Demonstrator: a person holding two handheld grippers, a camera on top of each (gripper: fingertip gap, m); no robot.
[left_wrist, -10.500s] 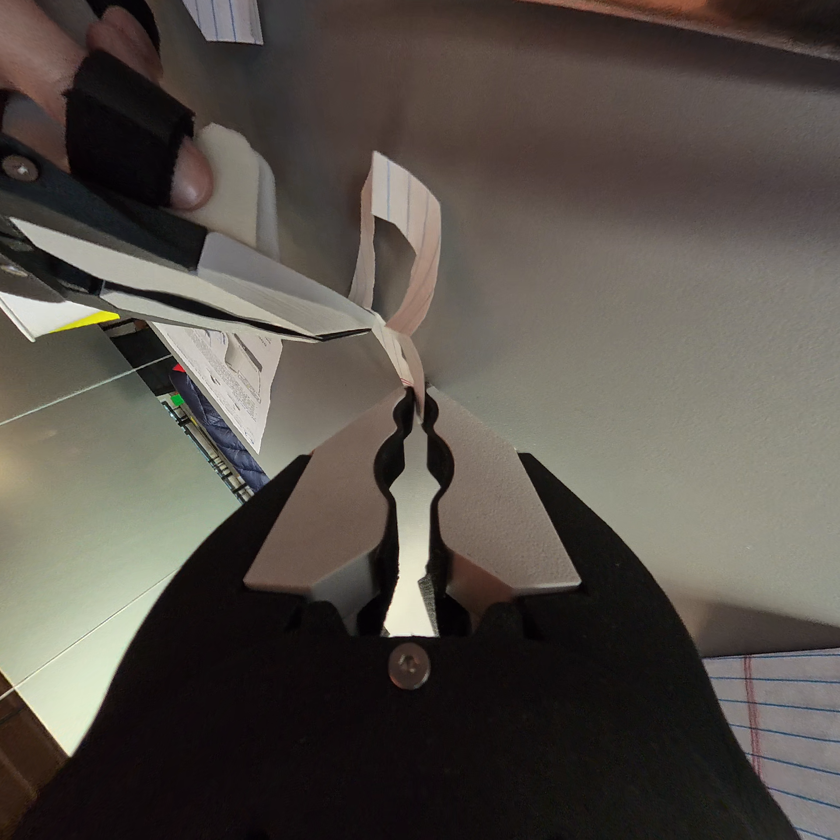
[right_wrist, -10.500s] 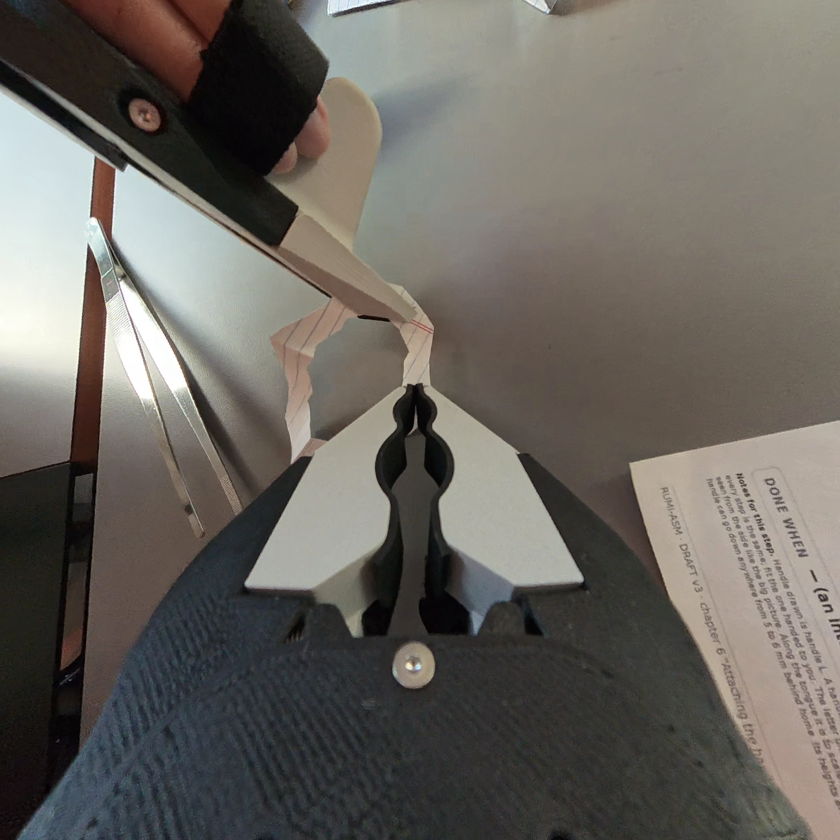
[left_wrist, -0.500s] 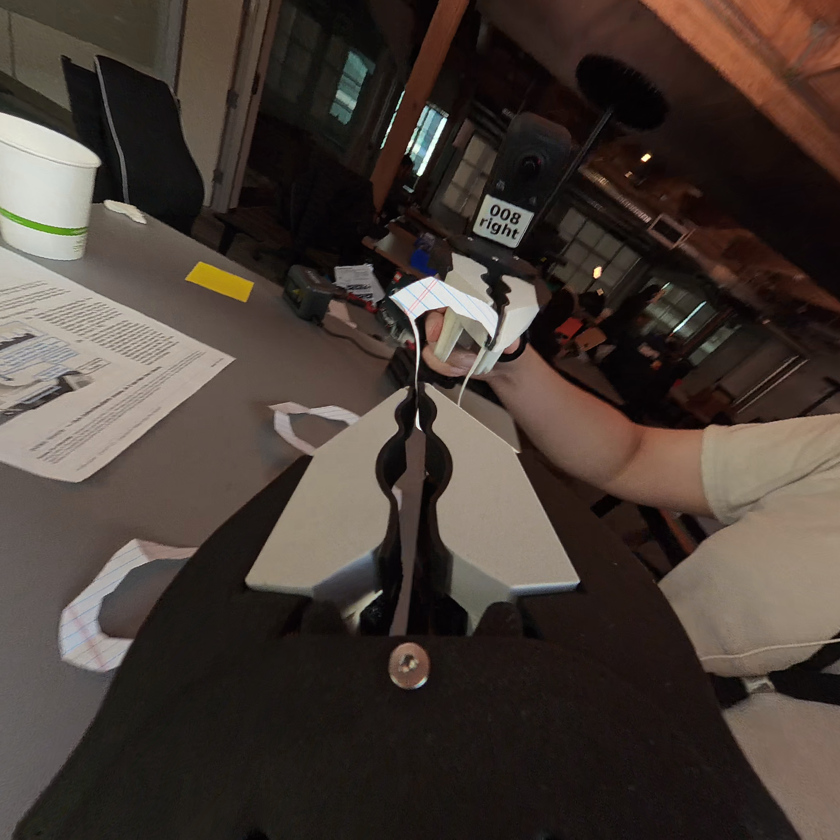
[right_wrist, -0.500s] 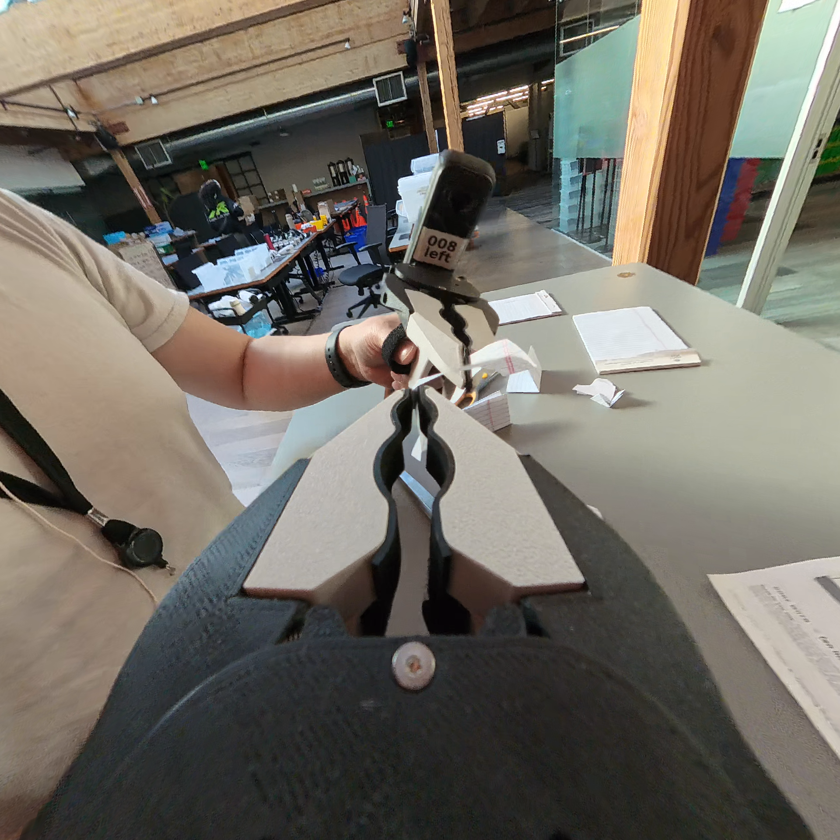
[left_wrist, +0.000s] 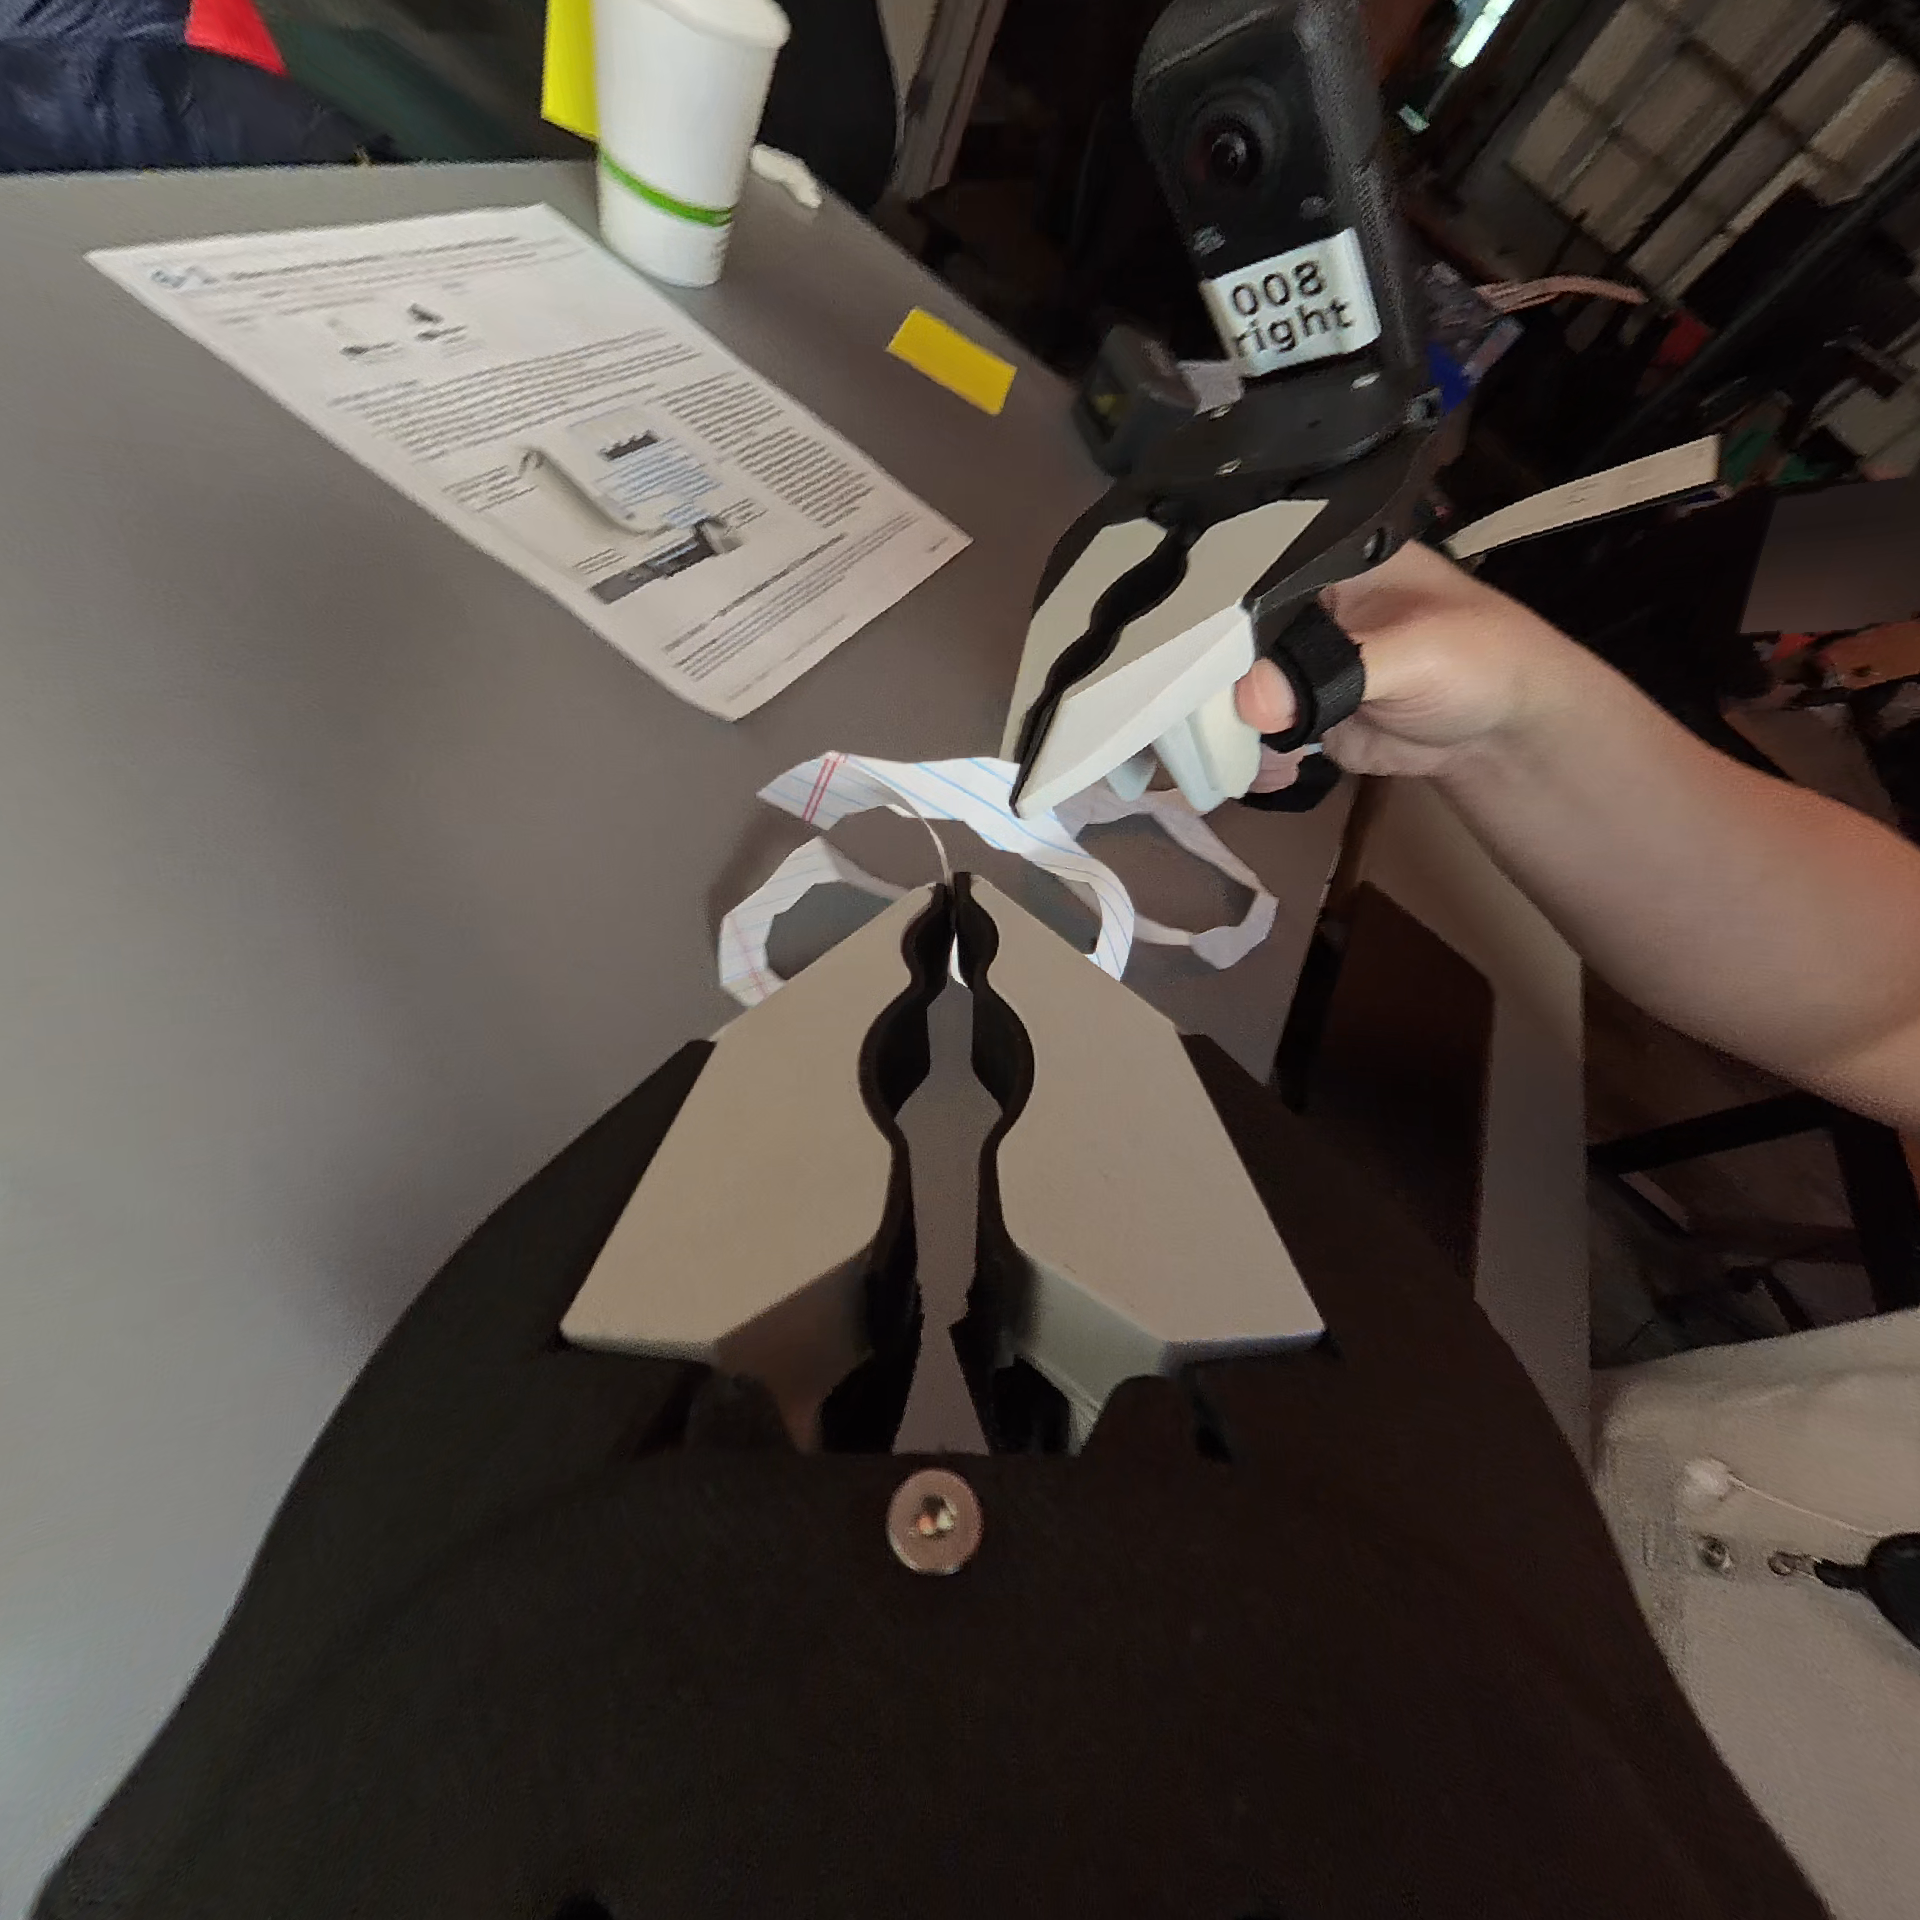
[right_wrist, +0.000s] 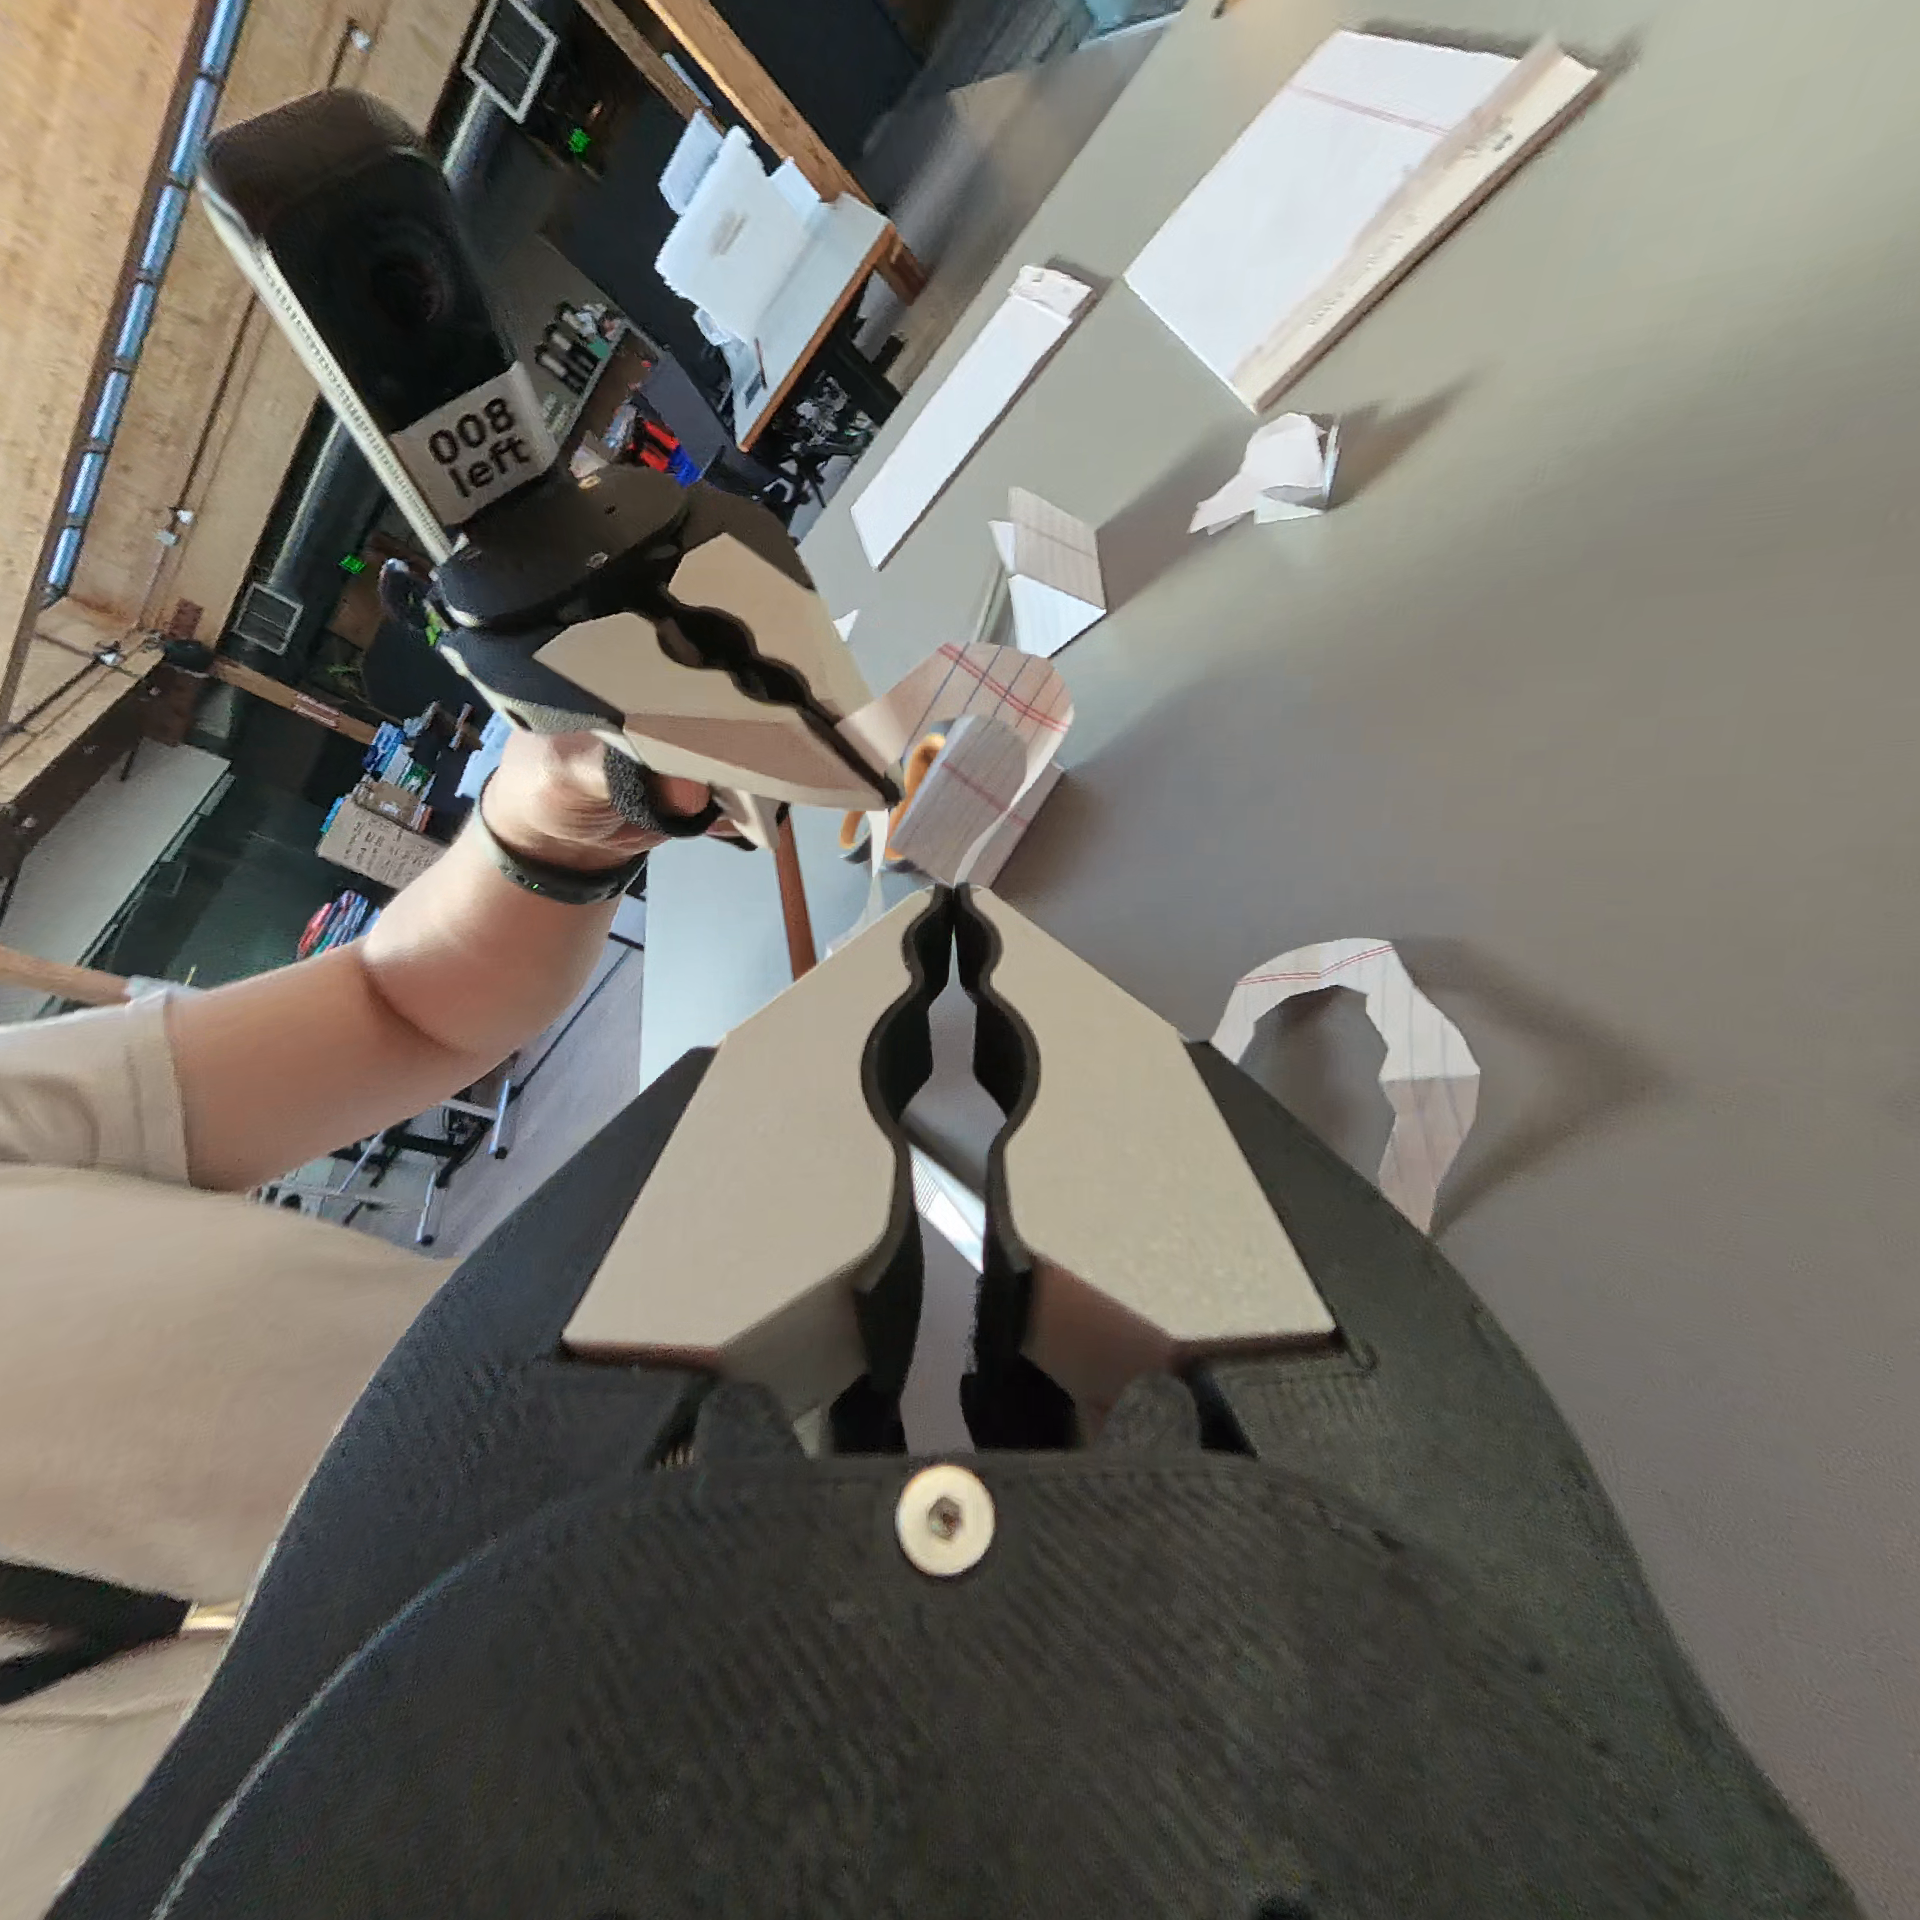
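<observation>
Thin lined paper strip (left_wrist: 940, 800), matt smooth grey table (left_wrist: 260, 831), matt plastic gripper fingers (left_wrist: 769, 1143)

Lined paper strip (left_wrist: 914, 795) curled, pinched above grey table (left_wrist: 260, 831).

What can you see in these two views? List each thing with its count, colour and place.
lined paper strip: one, white, held above the table by both grippers
paper loop: one, white lined, on the table beside the right gripper
printed sheet: one, white, flat on the table
paper cup: one, white with a green band, beyond the sheet
sticky note: one, yellow, near the table edge
lined pad: one, white, far side
table: one, grey
left gripper: one, grey fingers, shut on the strip
right gripper: one, grey fingers, shut on the strip
</observation>
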